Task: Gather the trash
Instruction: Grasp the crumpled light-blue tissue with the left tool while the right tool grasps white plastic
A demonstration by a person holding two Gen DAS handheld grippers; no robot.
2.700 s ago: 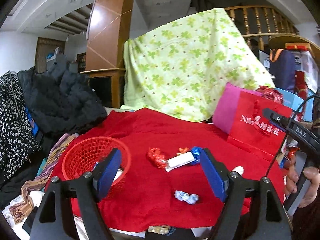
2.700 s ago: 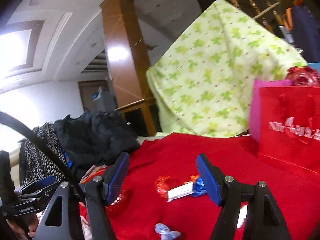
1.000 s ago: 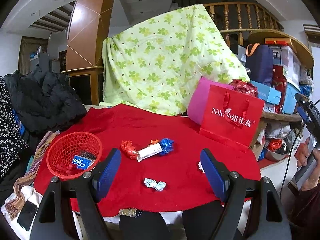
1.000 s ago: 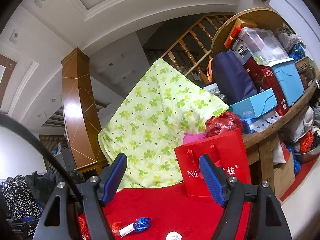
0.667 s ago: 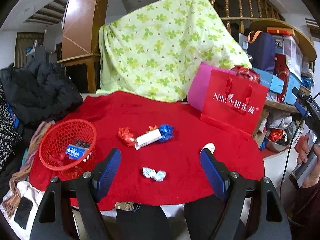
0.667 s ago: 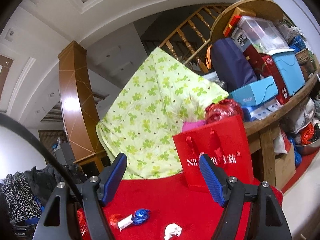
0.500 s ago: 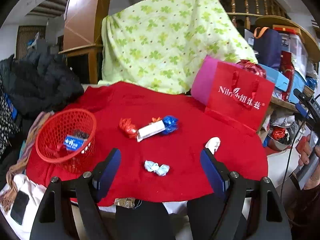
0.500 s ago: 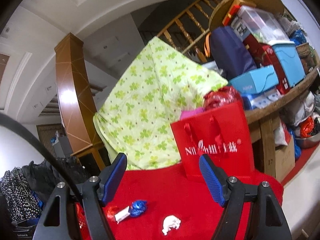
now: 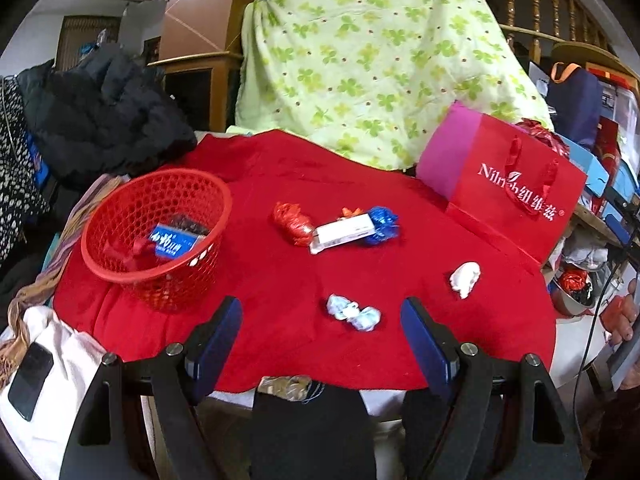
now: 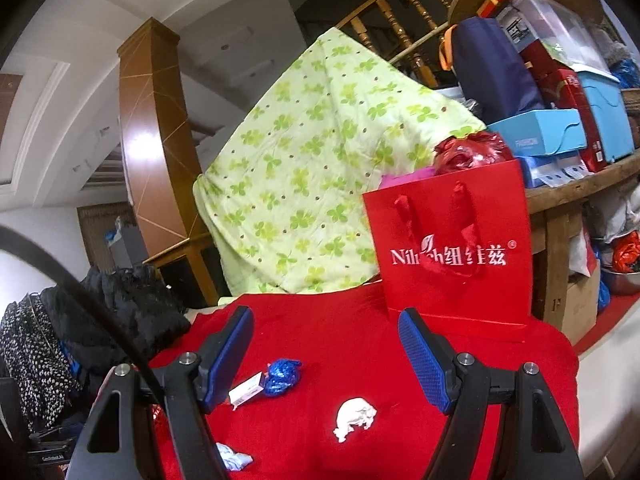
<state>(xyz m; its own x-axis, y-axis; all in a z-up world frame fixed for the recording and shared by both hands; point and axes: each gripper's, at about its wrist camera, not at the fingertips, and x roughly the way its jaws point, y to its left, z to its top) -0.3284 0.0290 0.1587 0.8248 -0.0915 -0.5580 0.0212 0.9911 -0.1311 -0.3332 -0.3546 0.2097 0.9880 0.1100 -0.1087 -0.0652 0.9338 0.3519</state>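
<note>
Left wrist view: the left gripper tilts down over the red cloth, jaws wide and empty. A pale blue wrapper lies just ahead between them; a white crumpled paper at 2 o'clock, the red basket at 10 — scraps already inside.

Right wrist view: the right gripper points nearly level, jaws apart, gripping nothing. The white paper lies between them, a blue foil wrapper at 9 o'clock, the red gift bag at 1.
</note>
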